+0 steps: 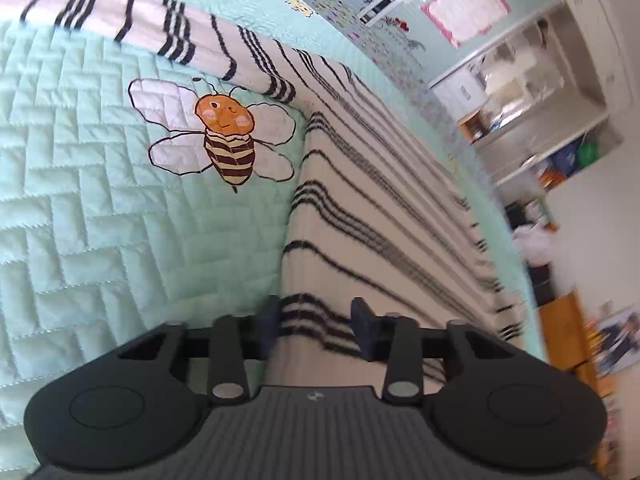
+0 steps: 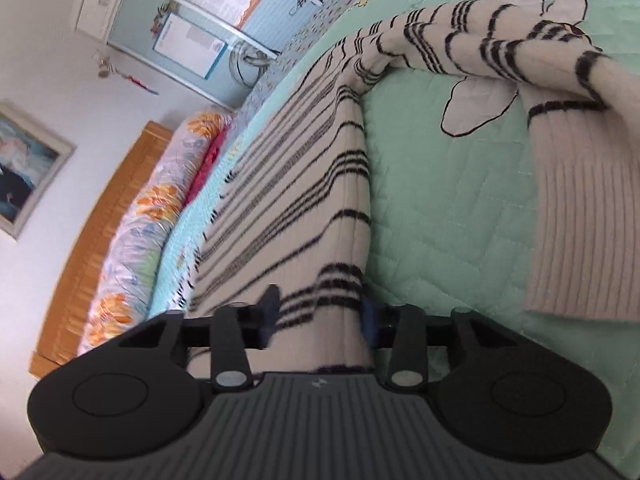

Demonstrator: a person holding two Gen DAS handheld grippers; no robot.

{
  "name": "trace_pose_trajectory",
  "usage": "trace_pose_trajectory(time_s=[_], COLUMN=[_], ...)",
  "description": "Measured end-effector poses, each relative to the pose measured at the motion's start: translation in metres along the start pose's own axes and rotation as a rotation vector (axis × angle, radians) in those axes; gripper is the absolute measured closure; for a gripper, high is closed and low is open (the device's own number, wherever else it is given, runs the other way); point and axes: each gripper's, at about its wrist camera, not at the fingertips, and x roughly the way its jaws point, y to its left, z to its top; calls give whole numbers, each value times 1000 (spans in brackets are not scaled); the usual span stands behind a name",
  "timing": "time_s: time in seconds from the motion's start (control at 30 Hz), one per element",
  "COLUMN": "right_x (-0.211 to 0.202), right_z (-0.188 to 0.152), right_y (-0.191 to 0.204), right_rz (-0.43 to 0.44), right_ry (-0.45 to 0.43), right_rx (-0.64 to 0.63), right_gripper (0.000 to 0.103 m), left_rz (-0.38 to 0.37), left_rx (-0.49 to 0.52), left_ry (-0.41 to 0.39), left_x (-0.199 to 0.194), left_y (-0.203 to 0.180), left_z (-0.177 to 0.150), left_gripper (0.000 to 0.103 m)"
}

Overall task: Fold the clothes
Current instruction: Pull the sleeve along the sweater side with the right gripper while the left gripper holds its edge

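Observation:
A white knit sweater with black stripes (image 1: pixel 372 208) lies on a mint quilted bedspread (image 1: pixel 80 208). In the left wrist view its body runs away from my left gripper (image 1: pixel 316 320), and one sleeve (image 1: pixel 160 28) stretches across the top left. The left jaws stand apart around the sweater's near edge, the fabric between them. In the right wrist view the sweater (image 2: pixel 304 184) runs away from my right gripper (image 2: pixel 320 312), whose jaws also stand apart around the fabric edge. A folded sleeve (image 2: pixel 568 200) with a ribbed cuff lies at the right.
A bee picture (image 1: pixel 224 136) is stitched on the bedspread left of the sweater. A floral pillow (image 2: pixel 136 232) and a wooden headboard (image 2: pixel 92 232) lie at the bed's left end in the right wrist view. Shelves (image 1: pixel 532 92) and a wall stand beyond the bed.

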Motion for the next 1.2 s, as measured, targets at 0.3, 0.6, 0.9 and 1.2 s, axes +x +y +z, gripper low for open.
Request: trace_pose_trajectory(time_s=[0.3, 0.6, 0.9, 1.2], right_x=[-17, -49, -53, -70], right_z=[1, -41, -55, -58], right_y=[-24, 5, -13, -14], right_rz=[-2, -13, -20, 34], right_ry=[-20, 42, 53, 41], right_rx=[49, -49, 22, 60], right_gripper=[97, 52, 97, 71], left_rz=[-70, 11, 51, 18], left_rx=[-133, -24, -1, -10], left_ry=[-31, -2, 6, -7], left_x=[-4, -47, -50, -68], left_y=[39, 12, 22, 16], left_z=[-5, -47, -57, -65], left_gripper=[92, 57, 95, 62])
